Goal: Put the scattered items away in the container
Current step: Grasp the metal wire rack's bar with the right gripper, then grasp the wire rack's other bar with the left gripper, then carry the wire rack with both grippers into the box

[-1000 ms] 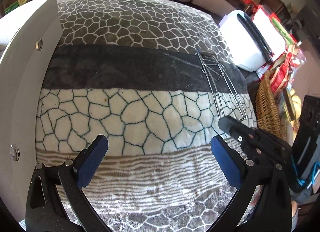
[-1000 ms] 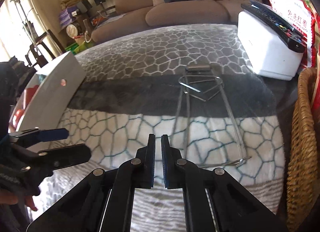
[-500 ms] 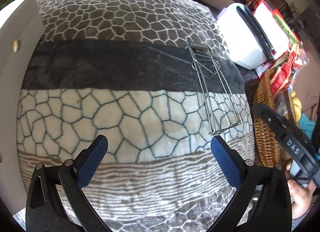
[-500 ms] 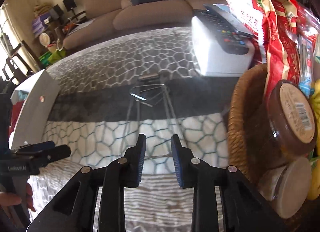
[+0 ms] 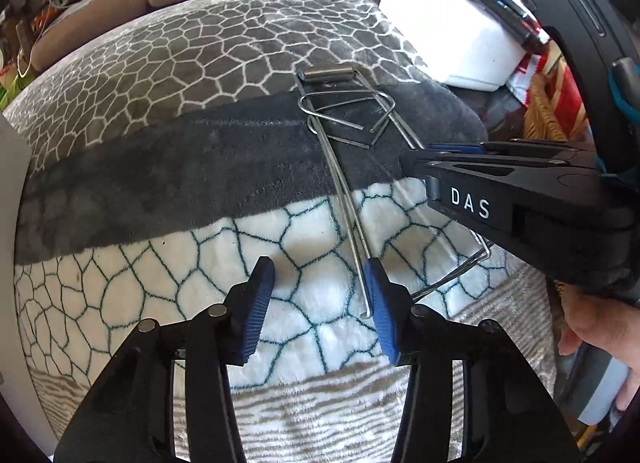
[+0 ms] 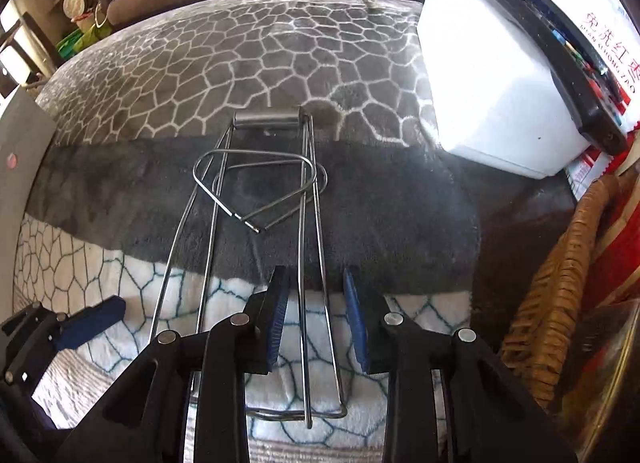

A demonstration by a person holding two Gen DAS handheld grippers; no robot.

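Two wire rods of a metal rack (image 5: 344, 183) are seen in the left wrist view beside the right blue pad of the left gripper (image 5: 320, 303), whose closing jaws hold nothing; the rack lies flat on a patterned blanket (image 5: 160, 143). In the right wrist view, two rods of the rack (image 6: 312, 303) run between the closing jaws of the right gripper (image 6: 316, 315), with gaps visible at both pads; a wicker basket (image 6: 560, 303) stands at the right.
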